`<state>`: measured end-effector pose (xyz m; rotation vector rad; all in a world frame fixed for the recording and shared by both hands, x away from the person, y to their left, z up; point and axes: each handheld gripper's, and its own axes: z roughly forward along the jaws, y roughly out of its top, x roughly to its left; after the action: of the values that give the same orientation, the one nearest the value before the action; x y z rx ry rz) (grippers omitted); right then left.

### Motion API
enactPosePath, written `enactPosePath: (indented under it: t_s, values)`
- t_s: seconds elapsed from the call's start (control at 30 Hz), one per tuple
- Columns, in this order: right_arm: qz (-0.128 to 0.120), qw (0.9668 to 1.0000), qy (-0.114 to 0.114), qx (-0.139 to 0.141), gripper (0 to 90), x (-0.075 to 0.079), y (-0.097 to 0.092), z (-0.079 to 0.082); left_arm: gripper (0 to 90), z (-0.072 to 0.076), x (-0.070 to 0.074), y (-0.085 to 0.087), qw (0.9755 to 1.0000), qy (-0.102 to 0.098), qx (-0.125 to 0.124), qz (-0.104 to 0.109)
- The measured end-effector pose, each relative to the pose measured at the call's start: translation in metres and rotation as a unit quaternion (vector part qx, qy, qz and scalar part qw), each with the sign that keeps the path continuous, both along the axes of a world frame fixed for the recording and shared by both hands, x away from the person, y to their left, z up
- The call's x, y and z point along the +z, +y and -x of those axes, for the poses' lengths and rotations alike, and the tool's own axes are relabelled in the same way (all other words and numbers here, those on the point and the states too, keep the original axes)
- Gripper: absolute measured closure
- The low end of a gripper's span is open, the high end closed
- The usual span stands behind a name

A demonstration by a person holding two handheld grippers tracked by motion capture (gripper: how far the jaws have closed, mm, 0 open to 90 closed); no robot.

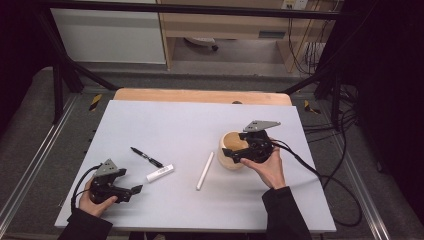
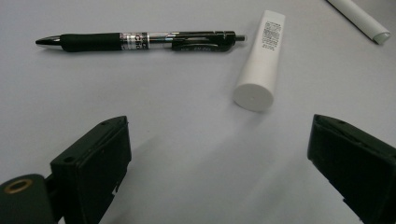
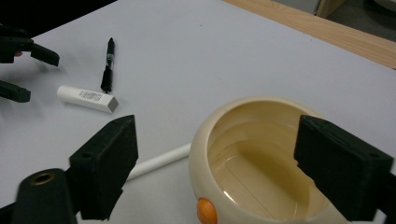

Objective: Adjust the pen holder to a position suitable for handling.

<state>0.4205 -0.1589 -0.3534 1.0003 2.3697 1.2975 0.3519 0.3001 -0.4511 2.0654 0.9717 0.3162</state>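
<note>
High view first: your right gripper (image 1: 234,155) hangs over the cream bowl (image 1: 231,159), which sits on the pale grey table sheet (image 1: 190,125), right of centre. Taking the bowl as your landmark, a white rod (image 1: 205,170) lies just left of it, a white tube (image 1: 160,172) farther left, and a black pen (image 1: 147,157) beyond that. Your left gripper (image 1: 137,189) rests well to the bowl's left, near the sheet's front edge, with its jaws spread. A wooden board edge (image 1: 200,95) shows behind the sheet, and past it are a dark frame, grey floor and cables.

Left gripper view: your jaws stand wide with nothing between them. Ahead lie the pen (image 2: 140,41) and the tube (image 2: 262,60). The tube carries a printed label and the pen's clear barrel has print too, both too small to read.

Right gripper view: your jaws stand wide apart and grip nothing, with the bowl (image 3: 261,163) below and between them. An orange button (image 3: 207,211) sits on its near wall. The rod (image 3: 159,161) pokes out from the bowl's left side.
</note>
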Motion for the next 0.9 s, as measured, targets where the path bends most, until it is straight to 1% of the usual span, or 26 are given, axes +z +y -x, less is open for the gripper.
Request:
enactPosePath:
  t_s: [0.07, 0.13, 0.17, 0.27, 0.4, 0.43, 0.47, 0.57, 0.77, 0.8, 0.83, 0.9]
  values:
    - [0.005, 1.0000, 0.003, -0.006, 6.1, 0.002, -0.004, 0.004, 6.3, 0.000, 0.000, 0.000, 1.0000, 0.000, 0.000, 0.000]
    - [0.006, 1.0000, 0.004, -0.006, 4.5, 0.003, -0.005, 0.006, 6.2, 0.000, 0.000, 0.000, 1.0000, 0.000, 0.000, 0.000]
    - [0.002, 1.0000, 0.004, -0.004, 2.5, 0.003, -0.010, 0.010, 6.3, 0.000, 0.000, 0.000, 1.0000, 0.001, 0.001, 0.000]
    - [-0.011, 0.9998, 0.005, -0.017, 1.2, 0.001, -0.020, 0.016, 6.2, 0.000, 0.000, 0.000, 1.0000, 0.002, 0.001, 0.000]
    - [-0.020, 0.9994, 0.007, -0.029, 0.6, -0.004, -0.037, 0.023, 6.2, 0.000, 0.000, 0.000, 1.0000, 0.004, 0.004, 0.001]
    - [-0.020, 0.9994, 0.007, -0.029, 0.6, -0.004, -0.037, 0.023, 6.2, -0.001, 0.000, 0.000, 1.0000, 0.004, 0.006, 0.002]
    - [-0.026, 0.9991, 0.010, -0.032, 0.6, -0.008, -0.045, 0.025, 6.2, -0.001, 0.000, 0.000, 1.0000, 0.004, 0.006, 0.002]
    - [-0.030, 0.9988, 0.015, -0.036, 0.6, -0.016, -0.055, 0.028, 6.1, -0.001, 0.000, 0.000, 1.0000, 0.004, 0.007, 0.002]
    - [-0.029, 0.9988, 0.021, -0.033, 0.5, -0.035, -0.070, 0.033, 5.9, 0.000, 0.001, 0.000, 1.0000, 0.004, 0.007, 0.000]
    - [-0.029, 0.9988, 0.021, -0.033, 0.5, -0.035, -0.070, 0.033, 5.9, 0.000, 0.001, 0.000, 1.0000, 0.003, 0.006, -0.001]
    - [-0.031, 0.9986, 0.024, -0.034, 0.5, -0.041, -0.075, 0.036, 5.9, 0.000, 0.002, 0.000, 1.0000, 0.003, 0.007, -0.001]
    - [-0.031, 0.9988, 0.025, -0.029, 0.5, -0.048, -0.079, 0.038, 5.9, 0.000, 0.003, -0.001, 1.0000, 0.002, 0.008, -0.001]
